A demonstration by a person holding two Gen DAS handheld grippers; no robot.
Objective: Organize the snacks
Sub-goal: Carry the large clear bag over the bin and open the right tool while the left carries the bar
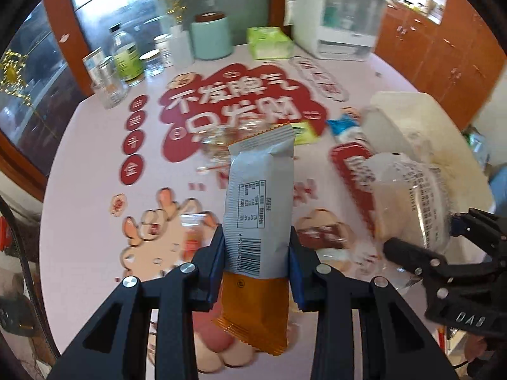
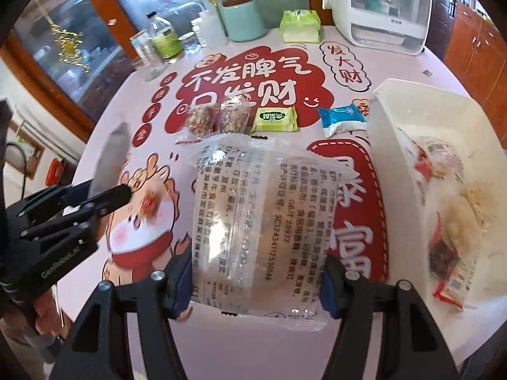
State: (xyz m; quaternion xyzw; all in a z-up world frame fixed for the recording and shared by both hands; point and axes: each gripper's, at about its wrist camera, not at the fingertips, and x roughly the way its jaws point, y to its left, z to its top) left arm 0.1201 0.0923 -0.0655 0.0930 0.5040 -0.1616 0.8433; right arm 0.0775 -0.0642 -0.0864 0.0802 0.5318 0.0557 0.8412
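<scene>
I have a grey and orange snack bar (image 1: 258, 221) pinched upright between my left gripper (image 1: 257, 262) pads, its grey end pointing away past the fingertips and its orange end hanging back toward the wrist. My right gripper (image 2: 256, 280) is clamped on a clear cake packet (image 2: 258, 221), which fills the span between both blue pads and reaches well forward of them, printed side facing the camera. Just to the right of my right fingers stands the white bin (image 2: 396, 164), with several wrapped snacks already lying inside it. Ahead of those fingertips, in a row on the pink printed tablecloth (image 2: 285, 348), lie two clear nut packets (image 2: 218, 118), a green packet (image 2: 275, 119) and a blue and white packet (image 2: 340, 119), the last nearest the bin's corner. Farther ahead, at the table's back edge, I see a mint canister (image 2: 242, 20), a green tissue pack (image 2: 300, 25), a white appliance (image 2: 385, 9) and some bottles (image 2: 163, 36).
</scene>
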